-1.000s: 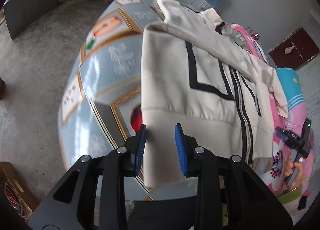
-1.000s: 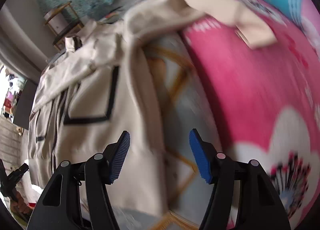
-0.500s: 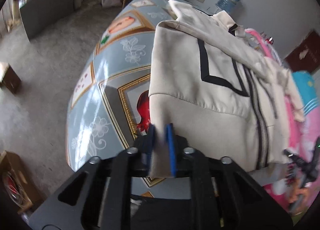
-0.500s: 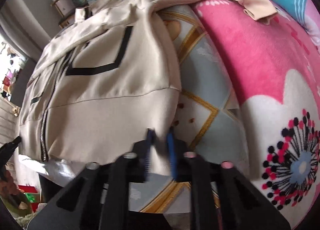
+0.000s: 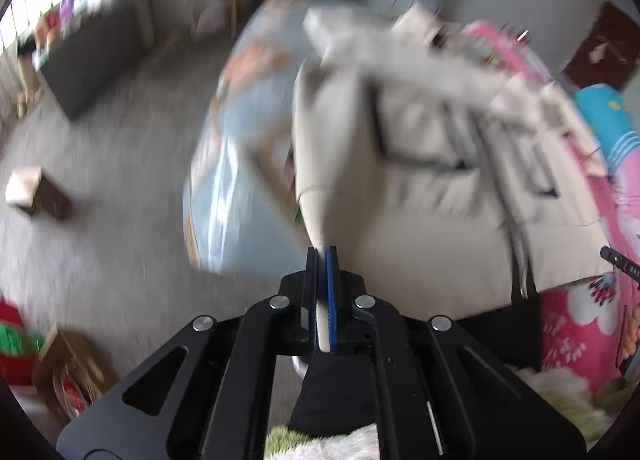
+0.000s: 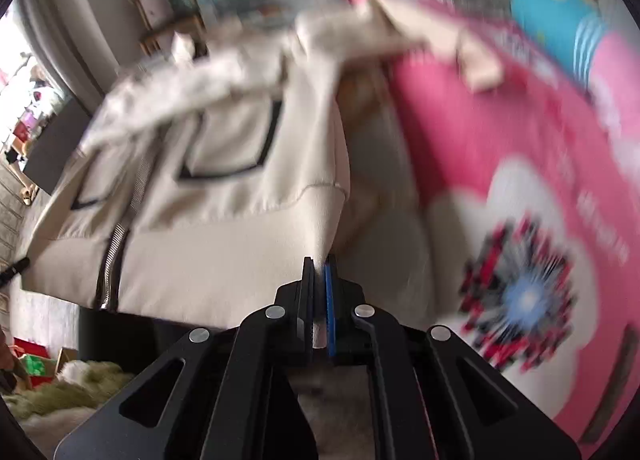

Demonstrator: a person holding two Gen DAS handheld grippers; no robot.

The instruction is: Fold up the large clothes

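1. Jacket (image 5: 420, 220), cream with black stripe trim and a zip down the front, lies spread over a bed; both of our wrist views are blurred.

2. We see our left gripper (image 5: 323, 256) at 6 o'clock in its own view, jaws pressed together on the jacket's bottom left corner, with a strip of cream cloth pinched between the blue pads. The cloth rises from the jaws toward 12 o'clock as a taut ridge.

3. We see our right gripper (image 6: 319, 260) at 6 o'clock in its own view, likewise clamped on the jacket (image 6: 224, 220) at the opposite bottom corner. Cream cloth shows between the pads and pulls up into a ridge above them.

4. Between the two corners, the hem hangs in a shallow curve off the near edge of the bed.

5. A pale blue sheet (image 5: 224, 180) with framed picture prints covers the bed at 9 o'clock of the jacket in the left view.

6. A pink blanket (image 6: 500, 164) with a white flower shape and a dark starburst pattern lies at 3 o'clock of the jacket in the right view. One cream sleeve (image 6: 452, 48) stretches onto it toward 1 o'clock.

7. A turquoise pillow (image 6: 560, 16) sits at 1 o'clock, at the far end of the pink blanket.

8. Grey floor (image 5: 100, 140) fills the 9 o'clock side of the left view, with a small brown box (image 5: 36, 196) resting on it.
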